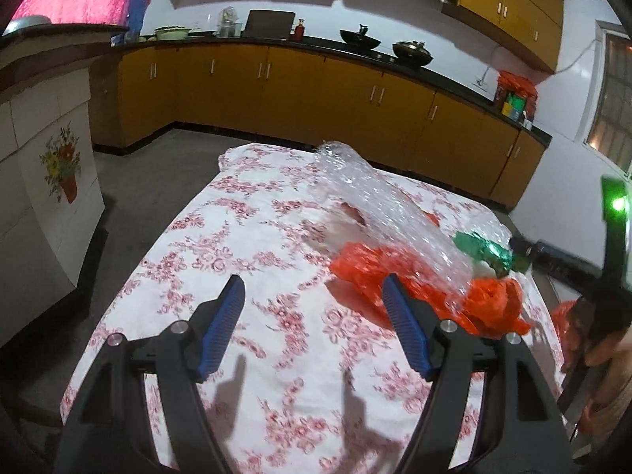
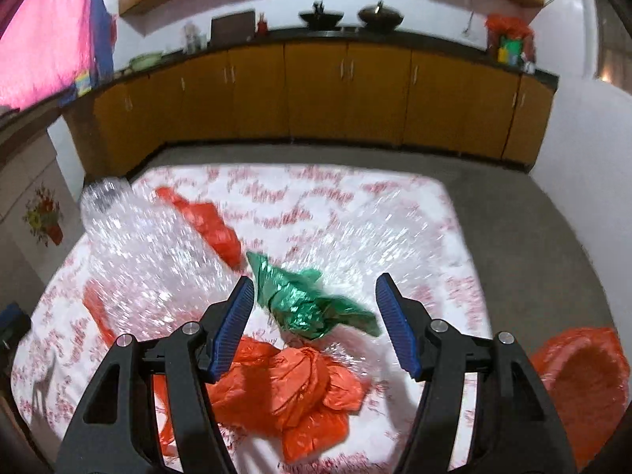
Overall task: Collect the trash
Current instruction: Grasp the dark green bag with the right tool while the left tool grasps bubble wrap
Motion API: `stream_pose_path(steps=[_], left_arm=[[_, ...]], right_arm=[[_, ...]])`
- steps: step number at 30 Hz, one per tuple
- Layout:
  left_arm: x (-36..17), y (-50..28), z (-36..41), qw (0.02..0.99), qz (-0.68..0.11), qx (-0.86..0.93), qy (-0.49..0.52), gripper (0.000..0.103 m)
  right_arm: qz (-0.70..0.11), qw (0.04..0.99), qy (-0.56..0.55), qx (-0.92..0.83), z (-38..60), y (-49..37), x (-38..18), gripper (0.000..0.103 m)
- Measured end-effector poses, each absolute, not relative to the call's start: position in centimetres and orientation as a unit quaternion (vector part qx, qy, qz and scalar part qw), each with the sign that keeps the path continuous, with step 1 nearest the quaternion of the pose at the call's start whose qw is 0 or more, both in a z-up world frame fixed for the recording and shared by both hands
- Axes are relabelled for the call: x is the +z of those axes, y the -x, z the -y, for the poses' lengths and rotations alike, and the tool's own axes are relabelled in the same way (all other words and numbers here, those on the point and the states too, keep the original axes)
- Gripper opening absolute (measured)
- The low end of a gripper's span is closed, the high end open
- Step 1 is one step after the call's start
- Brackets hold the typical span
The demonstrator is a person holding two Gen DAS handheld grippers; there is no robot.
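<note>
A pile of trash lies on a table with a floral cloth [image 1: 221, 245]. It holds a crumpled green foil wrapper [image 2: 304, 300], orange plastic bags [image 2: 292, 387] and a long sheet of clear bubble wrap [image 2: 158, 260]. My right gripper [image 2: 314, 288] is open and hovers over the green wrapper, a finger on either side. My left gripper [image 1: 314, 288] is open and empty above the cloth, left of the pile. In the left wrist view the bubble wrap [image 1: 379, 197], orange bags [image 1: 489, 308] and green wrapper [image 1: 482, 251] lie to the right.
An orange-lined bin [image 2: 580, 387] stands off the table's right side. The right hand's gripper body [image 1: 608, 276] shows at the right edge of the left view. Yellow kitchen cabinets [image 1: 316, 91] run along the far wall. A white cabinet [image 1: 39, 181] stands left of the table.
</note>
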State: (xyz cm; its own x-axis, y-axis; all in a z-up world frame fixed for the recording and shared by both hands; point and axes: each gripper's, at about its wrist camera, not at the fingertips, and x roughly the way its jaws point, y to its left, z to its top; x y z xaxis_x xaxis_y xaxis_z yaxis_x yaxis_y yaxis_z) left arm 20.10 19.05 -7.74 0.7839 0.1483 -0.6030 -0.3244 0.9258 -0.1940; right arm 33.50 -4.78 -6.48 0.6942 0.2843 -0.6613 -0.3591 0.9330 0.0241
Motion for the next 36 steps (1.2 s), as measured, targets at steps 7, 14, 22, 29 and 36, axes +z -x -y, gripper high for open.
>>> stream_pose_path(steps=[7,14,22,29,36], left_arm=[[-7.4,-22.8,-20.0,0.933,-0.302,0.119,0.154,0.071],[-7.1,-26.2,-19.2,0.93,-0.317,0.089,0.166,0.071],[-8.5,-30.4,-18.2,0.915,-0.356,0.06,0.178,0.07],[-9.8,-33.0,-18.6,0.904,-0.379,0.061,0.187,0.055],[-9.3,-33.1,-18.7,0.908,-0.367,0.044,0.199,0.012]], right_arm=[[-0.378,0.903,0.085,0.186,3.6,-33.8,-8.7,0.064],[-0.392,0.894,0.092,0.195,3.2,-33.9,-9.4,0.036],[-0.371,0.903,0.085,0.202,3.9,-32.2,-8.2,0.033],[-0.357,0.908,0.101,0.196,4.6,-30.7,-7.6,0.033],[-0.355,0.91,0.101,0.188,5.2,-30.3,-7.6,0.033]])
